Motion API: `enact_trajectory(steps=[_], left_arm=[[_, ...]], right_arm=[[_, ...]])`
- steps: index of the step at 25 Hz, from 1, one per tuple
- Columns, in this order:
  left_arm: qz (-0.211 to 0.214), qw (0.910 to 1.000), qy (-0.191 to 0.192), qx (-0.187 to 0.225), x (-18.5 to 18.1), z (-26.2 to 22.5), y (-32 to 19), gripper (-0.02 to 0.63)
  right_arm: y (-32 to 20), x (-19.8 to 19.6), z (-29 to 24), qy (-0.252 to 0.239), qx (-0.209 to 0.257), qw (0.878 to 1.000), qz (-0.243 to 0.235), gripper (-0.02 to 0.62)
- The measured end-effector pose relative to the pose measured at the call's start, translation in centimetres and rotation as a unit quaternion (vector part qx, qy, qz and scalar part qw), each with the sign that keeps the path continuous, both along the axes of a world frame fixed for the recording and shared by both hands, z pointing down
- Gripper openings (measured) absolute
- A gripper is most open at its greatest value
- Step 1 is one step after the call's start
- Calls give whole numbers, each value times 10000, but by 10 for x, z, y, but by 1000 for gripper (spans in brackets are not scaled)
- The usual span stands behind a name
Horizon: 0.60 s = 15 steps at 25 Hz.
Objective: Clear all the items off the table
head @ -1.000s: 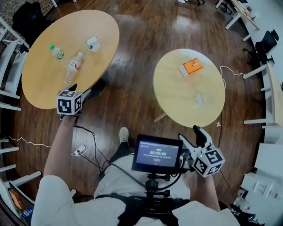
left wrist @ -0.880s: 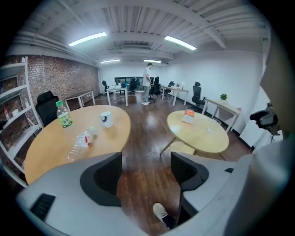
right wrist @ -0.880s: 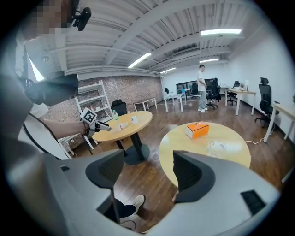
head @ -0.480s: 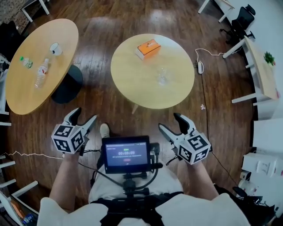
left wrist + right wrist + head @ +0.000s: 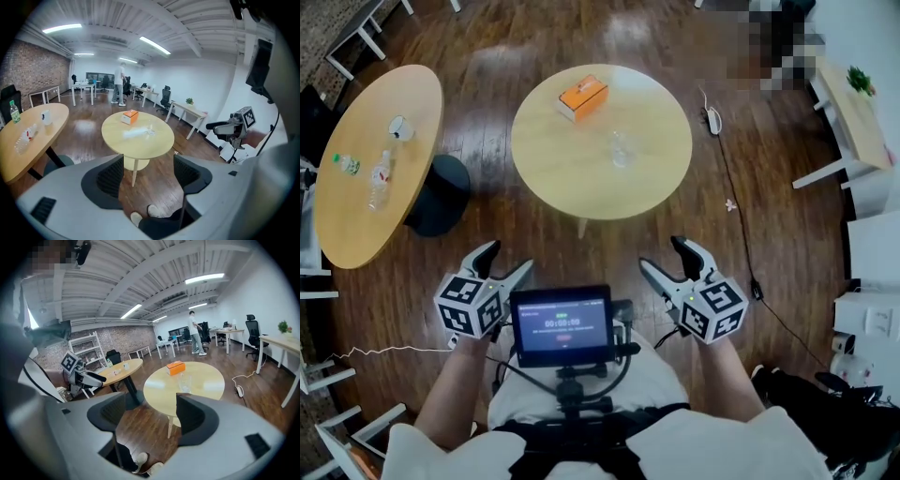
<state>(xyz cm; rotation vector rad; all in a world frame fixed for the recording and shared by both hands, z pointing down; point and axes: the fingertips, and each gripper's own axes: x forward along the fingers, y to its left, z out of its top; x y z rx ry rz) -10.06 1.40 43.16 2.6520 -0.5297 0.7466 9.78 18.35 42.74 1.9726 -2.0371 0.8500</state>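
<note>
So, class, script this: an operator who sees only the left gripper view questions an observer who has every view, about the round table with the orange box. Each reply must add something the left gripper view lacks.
Operator: What is the pale blur beside the orange box?
Observer: A clear glass, upright and apart from the box; the right gripper view shows it sharply.
Operator: Is the right gripper holding anything?
Observer: No. Its jaws are apart, with only floor between them.
Operator: Anything lying beyond the round table?
Observer: A small white device on a cable, on the floor to the table's right in the head view.
</note>
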Motion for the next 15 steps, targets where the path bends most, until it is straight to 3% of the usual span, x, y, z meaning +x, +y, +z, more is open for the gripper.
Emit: enact_trajectory(steps=[9, 15], left_arm=[[584, 9973, 429, -102, 14, -12, -5, 337], [787, 9963, 320, 110, 2, -11, -25, 337]], right_arm=[[2, -8, -11, 109, -27, 9993, 348, 349], [-12, -26, -9, 193, -148, 9986, 478, 349]])
